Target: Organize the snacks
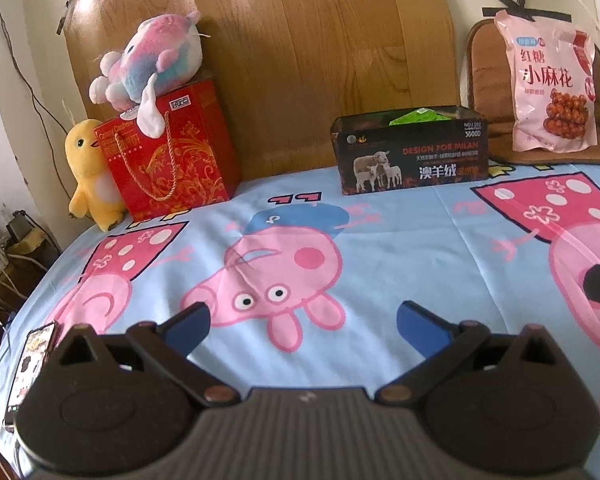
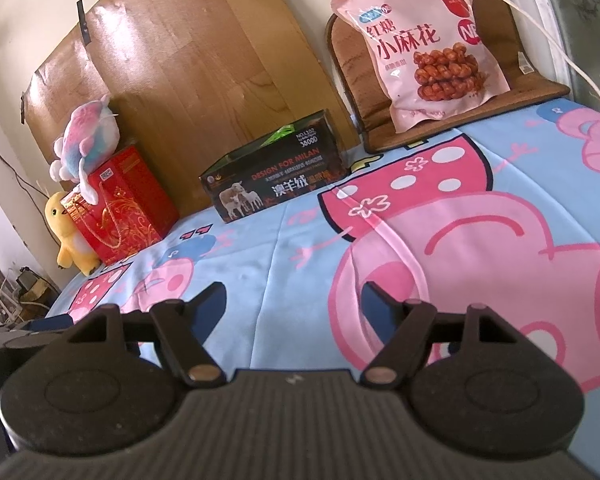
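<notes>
At far left, a yellow plush chick (image 1: 87, 172) stands against the wall, touching the red gift bag (image 1: 168, 152) beside it; a pink-and-blue plush toy (image 1: 152, 60) lies on top of that bag. A phone (image 1: 30, 364) lies at the near left edge of the bed sheet (image 1: 400, 240), which is blue with pink cartoon pigs. Left tongs (image 1: 302, 322): jaws spread wide, blue-padded fingers (image 1: 190, 326) empty, hovering above the sheet with nothing between them. Toward the middle, a dark open-topped box (image 1: 412, 152) printed with sheep stands at the back of the bed against a wooden board (image 1: 300, 40); a green packet (image 1: 418, 116) shows inside it above the rim. Right tongs (image 2: 294, 302): jaws likewise wide apart, holding nothing, above the sheet. At far right, a pink snack bag (image 2: 420, 40) showing fried dough twists leans upright against a brown cushioned chair seat (image 2: 540, 88), well apart from the box and from both tongs.
</notes>
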A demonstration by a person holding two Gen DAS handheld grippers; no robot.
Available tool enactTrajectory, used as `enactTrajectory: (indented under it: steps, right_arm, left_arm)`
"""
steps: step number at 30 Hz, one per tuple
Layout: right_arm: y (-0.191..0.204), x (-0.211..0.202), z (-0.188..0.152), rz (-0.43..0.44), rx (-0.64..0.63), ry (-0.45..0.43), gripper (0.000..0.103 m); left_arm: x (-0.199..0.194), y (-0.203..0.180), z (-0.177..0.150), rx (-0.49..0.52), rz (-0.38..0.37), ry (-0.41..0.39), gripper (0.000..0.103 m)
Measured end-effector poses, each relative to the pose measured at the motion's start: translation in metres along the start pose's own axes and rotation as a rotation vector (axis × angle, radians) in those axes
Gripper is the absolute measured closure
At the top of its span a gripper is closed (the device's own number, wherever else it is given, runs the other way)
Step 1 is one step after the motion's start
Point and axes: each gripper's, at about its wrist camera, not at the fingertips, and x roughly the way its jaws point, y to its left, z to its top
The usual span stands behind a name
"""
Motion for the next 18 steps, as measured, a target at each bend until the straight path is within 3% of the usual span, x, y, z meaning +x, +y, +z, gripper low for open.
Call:
enactTrajectory:
  steps: [18]
  right_arm:
    - [-0.004, 0.002, 0.0, 0.0, 0.015, 0.013, 0.026]
  left_arm:
    - [0.011, -0.003, -0.002, 0.029, 0.024, 0.045, 0.0]
